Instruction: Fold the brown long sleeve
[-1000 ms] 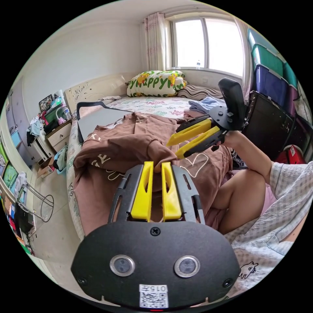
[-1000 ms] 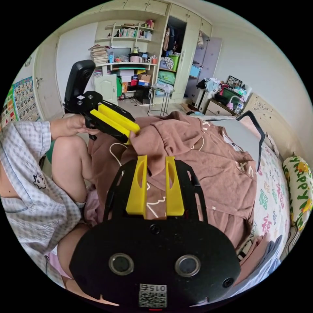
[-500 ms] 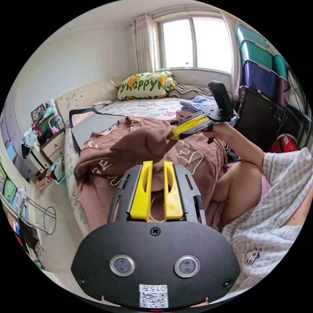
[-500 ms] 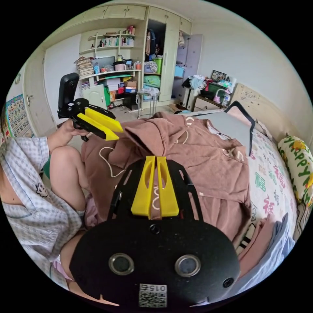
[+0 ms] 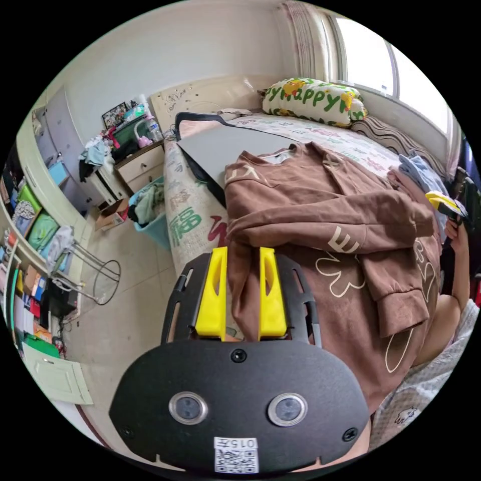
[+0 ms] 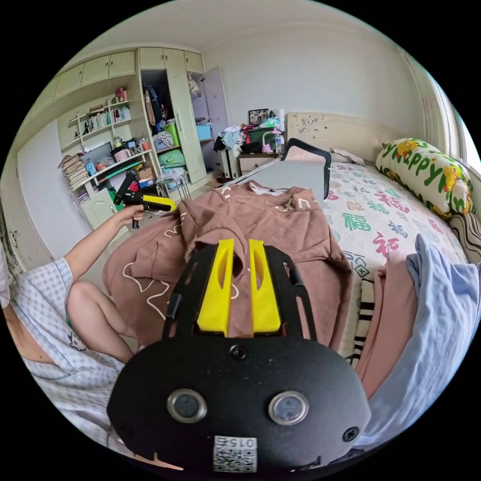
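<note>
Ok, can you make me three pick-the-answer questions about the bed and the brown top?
1. Where does the brown long sleeve lie?
A on the bed
B on the floor
C in the wardrobe

2. What colour are the jaws of the left hand-held gripper?
A red
B yellow
C blue

3. How do the jaws of the right hand-held gripper stand?
A pressed flat together
B apart
C wrapped in cloth

Answers: 1 A, it is spread over the bed. 2 B, both jaws are yellow. 3 B, a gap shows between them.
</note>
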Demonstrator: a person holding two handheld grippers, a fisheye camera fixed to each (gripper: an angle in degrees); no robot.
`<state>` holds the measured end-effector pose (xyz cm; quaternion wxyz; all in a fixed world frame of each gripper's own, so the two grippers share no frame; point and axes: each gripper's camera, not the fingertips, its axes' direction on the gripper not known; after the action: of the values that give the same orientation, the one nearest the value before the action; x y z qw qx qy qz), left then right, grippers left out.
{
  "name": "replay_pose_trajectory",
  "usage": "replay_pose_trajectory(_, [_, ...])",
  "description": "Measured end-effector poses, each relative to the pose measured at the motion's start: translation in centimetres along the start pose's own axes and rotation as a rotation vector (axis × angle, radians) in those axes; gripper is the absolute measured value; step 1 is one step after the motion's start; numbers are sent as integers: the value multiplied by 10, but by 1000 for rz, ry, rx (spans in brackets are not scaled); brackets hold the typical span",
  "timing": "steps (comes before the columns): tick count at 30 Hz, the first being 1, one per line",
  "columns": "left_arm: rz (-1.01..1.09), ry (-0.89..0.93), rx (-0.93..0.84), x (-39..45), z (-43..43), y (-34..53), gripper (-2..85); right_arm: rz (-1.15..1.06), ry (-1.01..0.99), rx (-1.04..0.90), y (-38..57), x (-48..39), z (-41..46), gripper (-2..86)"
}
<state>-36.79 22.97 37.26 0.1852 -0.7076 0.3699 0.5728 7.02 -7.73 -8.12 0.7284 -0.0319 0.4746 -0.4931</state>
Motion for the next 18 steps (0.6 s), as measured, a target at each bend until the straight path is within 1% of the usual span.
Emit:
replay_pose_trajectory(2, [-8, -4, 35, -2, -1, -5, 96, -49, -47, -44, -1, -8, -2, 78])
replay_pose_trajectory(4, [-23, 16, 90, -6, -3, -8, 92, -126, -116, -141, 0, -21, 7, 82])
replay_pose_trajectory(6, [-23, 35, 50, -13, -1, -20, 90, -130, -143, -177, -1, -26, 20, 92])
replay_pose_trajectory(9, [1, 60, 46, -20, -10, -37, 88, -130, -186, -215, -7, -33, 41, 117])
replay_pose_trajectory(14, [46, 85, 41, -23, -25, -52, 87, -80, -247, -157, -21, -38, 54, 123])
replay_pose_trajectory(16, [52, 89, 36, -22, -32, -61, 88, -36, -198, -157, -24, -33, 62, 112])
replay_pose_trajectory(18, [77, 59, 15, -17, -38, -68, 90, 9, -197, -141, -24, -27, 65, 96])
